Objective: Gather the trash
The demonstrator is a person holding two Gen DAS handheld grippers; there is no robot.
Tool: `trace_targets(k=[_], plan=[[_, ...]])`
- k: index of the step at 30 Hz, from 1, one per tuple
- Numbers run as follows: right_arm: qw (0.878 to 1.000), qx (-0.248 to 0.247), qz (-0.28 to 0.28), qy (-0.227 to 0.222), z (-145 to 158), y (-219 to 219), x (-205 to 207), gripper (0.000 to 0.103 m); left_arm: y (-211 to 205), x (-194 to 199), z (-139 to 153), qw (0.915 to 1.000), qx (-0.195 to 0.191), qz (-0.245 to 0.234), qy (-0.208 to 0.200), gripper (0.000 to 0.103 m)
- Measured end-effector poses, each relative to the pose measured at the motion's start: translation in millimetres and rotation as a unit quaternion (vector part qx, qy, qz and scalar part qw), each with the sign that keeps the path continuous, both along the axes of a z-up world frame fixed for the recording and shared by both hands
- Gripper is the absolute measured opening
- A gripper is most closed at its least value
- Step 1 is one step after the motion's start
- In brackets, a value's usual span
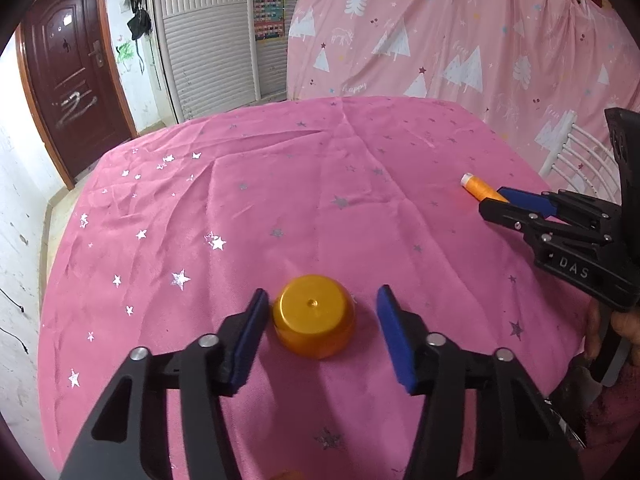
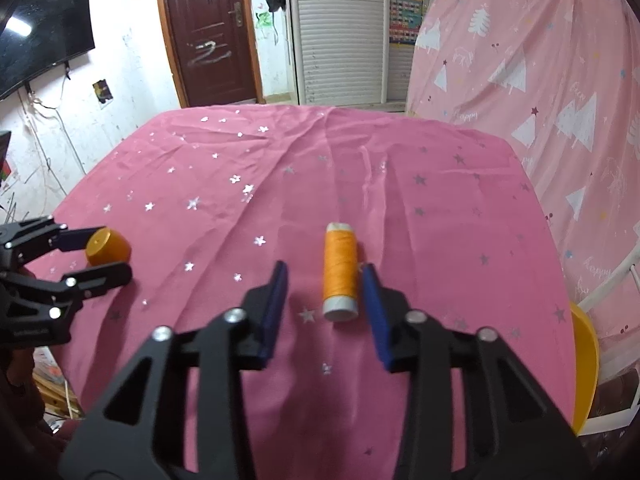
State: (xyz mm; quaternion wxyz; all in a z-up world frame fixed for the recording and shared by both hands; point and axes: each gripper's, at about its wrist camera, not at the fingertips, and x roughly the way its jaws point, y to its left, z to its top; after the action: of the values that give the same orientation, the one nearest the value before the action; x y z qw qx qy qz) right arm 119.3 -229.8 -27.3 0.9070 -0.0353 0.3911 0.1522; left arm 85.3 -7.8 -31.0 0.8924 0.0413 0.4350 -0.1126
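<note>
An orange cup-shaped cap (image 1: 314, 316) lies upside down on the pink star tablecloth (image 1: 280, 184). My left gripper (image 1: 322, 300) is open around it, its left pad touching or nearly touching the cap. An orange thread spool (image 2: 340, 272) lies on the cloth (image 2: 304, 160). My right gripper (image 2: 325, 276) is open around the spool, which lies close to the right pad. The left wrist view shows the spool (image 1: 478, 186) at the right gripper's tips (image 1: 494, 200). The right wrist view shows the cap (image 2: 108, 247) between the left gripper's fingers (image 2: 110, 254).
A yellow container rim (image 2: 586, 364) sits off the table's right edge, beside a white rack (image 2: 608, 292). A pink tree-print curtain (image 1: 460, 28) hangs behind the table. A brown door (image 2: 210, 32) and a white shuttered cabinet (image 2: 340, 36) stand further back.
</note>
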Motion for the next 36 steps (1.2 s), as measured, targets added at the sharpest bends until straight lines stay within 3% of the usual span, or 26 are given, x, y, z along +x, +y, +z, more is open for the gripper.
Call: trace_targets(k=[1,8,17,29,36], plan=[[1.000,-0.001,-0.003,0.001,-0.2,-0.5,0.8,0.016,0.3,-0.1,0.0,1.0000,-0.001,0.002,-0.002,0.035],[1.000,0.001,-0.012,-0.013,4.2,-2.5,-2.7,0.016,6.4,2.0,2.2,0.9997,-0.024,0.005,0.000,0.035],[0.999,0.014,-0.031,-0.036,19.0,-25.6,-2.8,0.016,-7.6,2.4,24.4,0.9996,-0.017,-0.005,-0.022,0.035],[0.992,0.026,-0.108,-0.055,25.0,-108.7,-16.8,0.016,-104.6,12.9,58.4,0.9941,-0.005,-0.097,-0.050,0.035],[0.987,0.032,-0.149,-0.052,16.9,-157.9,-23.9,0.016,-166.1,16.4,56.5,0.9885,0.007,-0.144,-0.045,0.035]])
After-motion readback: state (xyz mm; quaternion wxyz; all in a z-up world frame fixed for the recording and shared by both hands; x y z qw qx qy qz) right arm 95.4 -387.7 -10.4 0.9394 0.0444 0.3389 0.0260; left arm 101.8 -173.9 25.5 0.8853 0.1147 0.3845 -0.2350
